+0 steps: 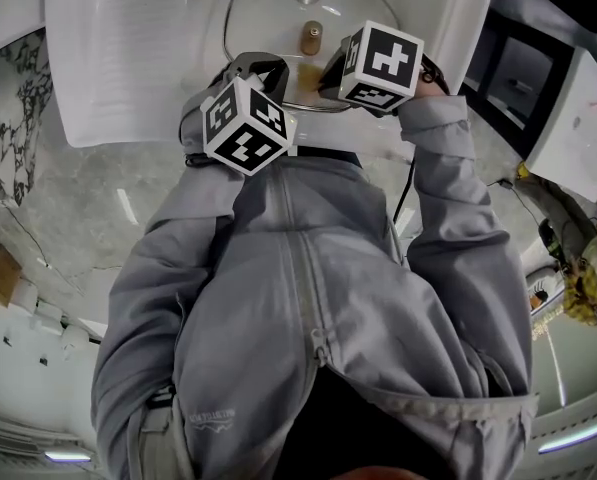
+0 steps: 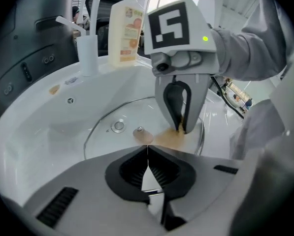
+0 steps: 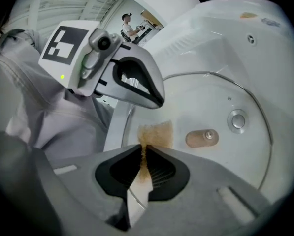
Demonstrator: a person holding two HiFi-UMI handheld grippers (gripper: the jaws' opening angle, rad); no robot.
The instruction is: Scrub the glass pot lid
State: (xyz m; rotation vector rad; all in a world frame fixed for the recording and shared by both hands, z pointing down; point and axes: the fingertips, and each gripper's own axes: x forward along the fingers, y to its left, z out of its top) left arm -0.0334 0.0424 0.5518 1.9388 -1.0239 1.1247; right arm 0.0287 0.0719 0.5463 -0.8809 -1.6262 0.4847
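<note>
Head view: you are standing over the white sink, with the glass pot lid lying knob-up in the basin at top centre.
Right gripper view: the right gripper jaws are pinching the brown scrub pad, which is lying on the lid left of the wooden knob.
Left gripper view: the left gripper jaws are closed on nothing, hovering above the lid's near rim.
Risk: nothing is bracing the lid, so scrubbing could send it skating across the smooth basin. Only the pad's edge is pinched, so it could pull free.

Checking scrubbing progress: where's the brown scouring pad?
Right gripper view: the scouring pad is pinched in the right tool, on the glass lid, left of its knob.
</note>
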